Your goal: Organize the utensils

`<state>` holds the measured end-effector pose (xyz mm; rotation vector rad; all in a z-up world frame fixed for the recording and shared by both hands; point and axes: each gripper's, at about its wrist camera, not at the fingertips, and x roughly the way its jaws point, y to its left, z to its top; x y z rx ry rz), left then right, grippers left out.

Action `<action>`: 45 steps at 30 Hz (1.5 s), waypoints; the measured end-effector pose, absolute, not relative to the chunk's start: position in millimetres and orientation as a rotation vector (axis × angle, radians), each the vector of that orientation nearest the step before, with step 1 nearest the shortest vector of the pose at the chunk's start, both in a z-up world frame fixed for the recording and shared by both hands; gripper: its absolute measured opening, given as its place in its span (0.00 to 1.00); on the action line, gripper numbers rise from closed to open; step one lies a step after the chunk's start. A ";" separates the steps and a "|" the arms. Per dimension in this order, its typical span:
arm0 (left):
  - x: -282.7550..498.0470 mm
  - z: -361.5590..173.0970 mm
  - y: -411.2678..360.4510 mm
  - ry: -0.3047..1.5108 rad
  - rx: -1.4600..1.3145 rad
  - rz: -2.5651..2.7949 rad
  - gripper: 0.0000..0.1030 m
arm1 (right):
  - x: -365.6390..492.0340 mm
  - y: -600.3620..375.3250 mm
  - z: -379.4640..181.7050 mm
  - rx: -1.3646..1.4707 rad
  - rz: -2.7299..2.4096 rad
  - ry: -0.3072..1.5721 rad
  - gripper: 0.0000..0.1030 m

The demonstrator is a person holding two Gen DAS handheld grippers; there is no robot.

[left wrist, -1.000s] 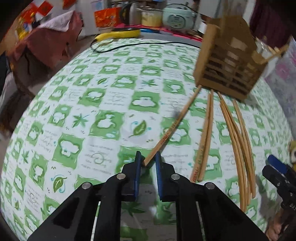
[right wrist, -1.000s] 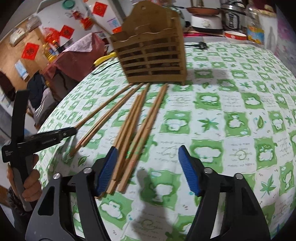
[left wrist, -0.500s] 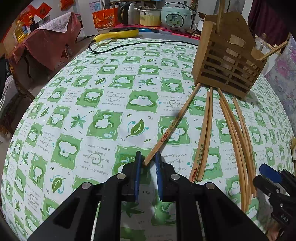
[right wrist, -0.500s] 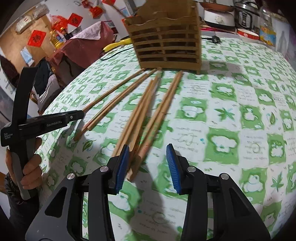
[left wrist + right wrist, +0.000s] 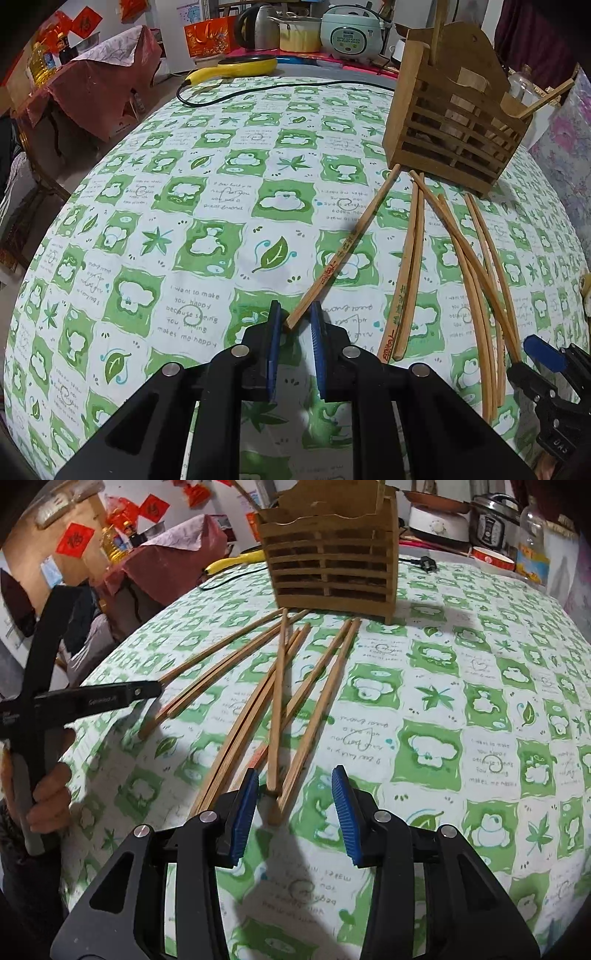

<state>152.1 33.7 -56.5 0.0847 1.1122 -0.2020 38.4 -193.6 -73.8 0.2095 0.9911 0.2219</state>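
One chopstick (image 5: 341, 254) pinched at near end by left gripper (image 5: 295, 323), far tip by wooden holder (image 5: 448, 122). Several loose chopsticks (image 5: 258, 701) fanned on green-checked tablecloth (image 5: 184, 206) before holder (tips near its base). Right gripper (image 5: 293, 805) spread, pads gripping nothing, chopstick ends lying between.

Both pictures are evenly lit by soft indoor light that seems to come from above. The green-and-white patterned tablecloth (image 5: 221, 206) is bright without burnt-out areas. In the right wrist view a dark, soft shadow falls on the cloth below the black right gripper with blue pads (image 5: 293, 790), and the slatted wooden utensil holder (image 5: 328, 565) throws a shadow to its right. The fisheye lens bends the table into a dome and the corners go black. The centre is sharp; the background clutter is soft and slightly grainy.
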 end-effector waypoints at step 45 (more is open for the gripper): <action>117.4 9.3 55.8 0.893 -0.093 -0.303 0.08 | -18.2 -265.8 12.9 0.477 0.174 0.454 0.07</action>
